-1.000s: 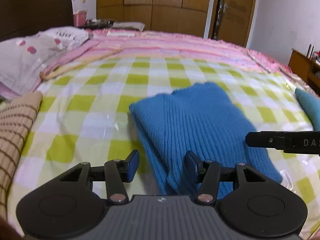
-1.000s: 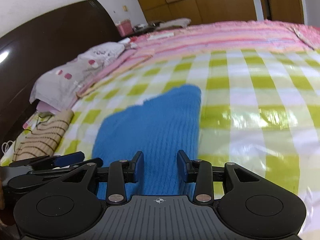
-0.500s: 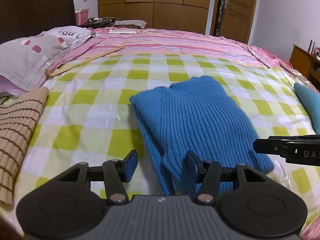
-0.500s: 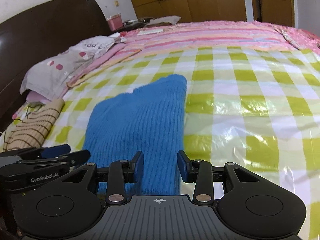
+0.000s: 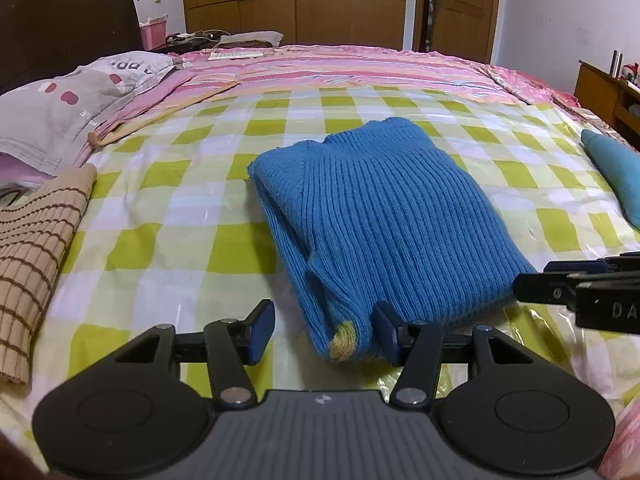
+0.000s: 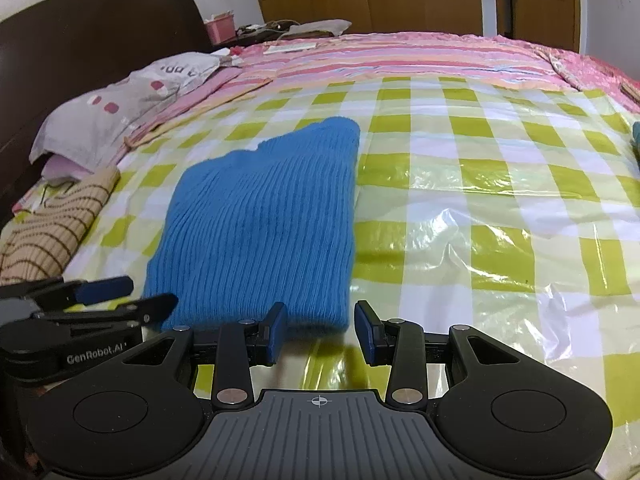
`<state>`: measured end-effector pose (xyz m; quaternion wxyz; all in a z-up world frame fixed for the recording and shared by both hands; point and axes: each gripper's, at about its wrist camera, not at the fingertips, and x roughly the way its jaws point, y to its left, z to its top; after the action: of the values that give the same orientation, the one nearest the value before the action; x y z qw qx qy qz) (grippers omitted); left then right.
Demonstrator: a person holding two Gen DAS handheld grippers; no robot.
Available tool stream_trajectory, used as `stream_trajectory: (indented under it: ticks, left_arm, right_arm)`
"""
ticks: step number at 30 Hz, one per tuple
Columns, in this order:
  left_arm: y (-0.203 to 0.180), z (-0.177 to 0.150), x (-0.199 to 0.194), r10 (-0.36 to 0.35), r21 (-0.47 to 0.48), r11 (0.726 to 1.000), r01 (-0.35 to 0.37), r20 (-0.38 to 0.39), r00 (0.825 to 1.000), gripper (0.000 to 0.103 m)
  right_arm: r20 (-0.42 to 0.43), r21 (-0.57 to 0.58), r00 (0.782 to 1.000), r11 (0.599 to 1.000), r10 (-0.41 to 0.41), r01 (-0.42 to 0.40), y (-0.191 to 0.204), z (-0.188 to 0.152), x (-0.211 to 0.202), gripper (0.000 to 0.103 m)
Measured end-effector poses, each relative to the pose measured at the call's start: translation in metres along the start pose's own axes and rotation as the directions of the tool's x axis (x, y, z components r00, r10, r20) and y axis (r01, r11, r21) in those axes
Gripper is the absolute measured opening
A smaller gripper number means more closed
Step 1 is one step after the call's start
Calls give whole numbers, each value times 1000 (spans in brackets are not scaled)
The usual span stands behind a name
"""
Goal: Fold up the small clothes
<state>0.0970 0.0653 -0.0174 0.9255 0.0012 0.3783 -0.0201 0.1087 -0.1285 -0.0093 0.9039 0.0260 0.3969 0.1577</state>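
Blue ribbed knit: one folded sweater (image 5: pixel 384 224) lies flat on the bed (image 5: pixel 192 208), on a clear plastic sheet over green-and-white check. Also counted: one tan striped garment (image 5: pixel 32 248) at the bed's left edge, one teal item (image 5: pixel 612 172) at the right edge, kind unclear at the frame's rim, and one grey spotted pillow (image 5: pixel 68 108) by the headboard. One pink box (image 5: pixel 154 34) stands on the far stand; its contents cannot be seen.

Two grippers present. Left gripper (image 5: pixel 324 332) points down at the sweater's near left corner, jaws about half apart; the corner, with a yellowish tip, sits between the pads, and the right pad appears to touch the knit, no squeeze evident. Right gripper (image 6: pixel 322 332) hovers at the near right corner, jaws moderately apart, holding nothing.
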Motion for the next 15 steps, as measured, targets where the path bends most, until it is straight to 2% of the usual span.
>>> stream_trajectory:
  ticks: [15]
  left_arm:
    - [-11,-23,-12,5,27,1000,-5,-15,1000,61]
  right_arm:
    - [-25,-19,999,999,-40,39,8,-26,-9,37]
